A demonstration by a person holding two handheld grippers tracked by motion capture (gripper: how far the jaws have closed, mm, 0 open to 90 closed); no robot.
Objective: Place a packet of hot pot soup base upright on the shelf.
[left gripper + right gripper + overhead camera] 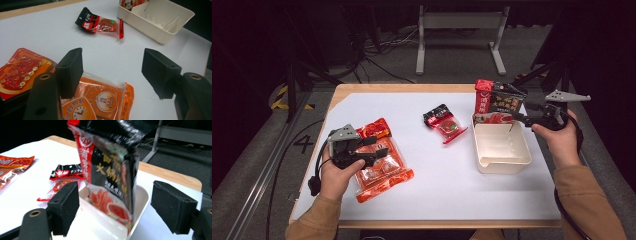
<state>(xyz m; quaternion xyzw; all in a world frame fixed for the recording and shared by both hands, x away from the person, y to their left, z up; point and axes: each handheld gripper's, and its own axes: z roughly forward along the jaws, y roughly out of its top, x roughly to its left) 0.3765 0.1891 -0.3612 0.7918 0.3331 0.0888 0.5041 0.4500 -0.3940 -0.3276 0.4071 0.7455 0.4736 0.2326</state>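
A white sheet (437, 165) is covering the wooden table (412, 88), smooth and matte. On the person's left, the left gripper (379, 146) is hovering over a flat, glossy orange plastic packet (382, 167), its blocky black jaws standing wide apart and holding nothing; in the left gripper view the packet (100, 100) is showing a printed clock and round labels through crinkled film. Near the middle of the sheet a small shiny red and black sachet (444, 122) is lying flat, well apart from both grippers. To the right a cream plastic tub (502, 150), rectangular with rounded corners, is sitting on the sheet. A tall black and red foil pouch (497, 102) is standing upright in the tub's far end. The right gripper (518, 119) is sitting just beside the pouch, its jaws spread open either side of it in the right gripper view, not touching the pouch (110, 170).
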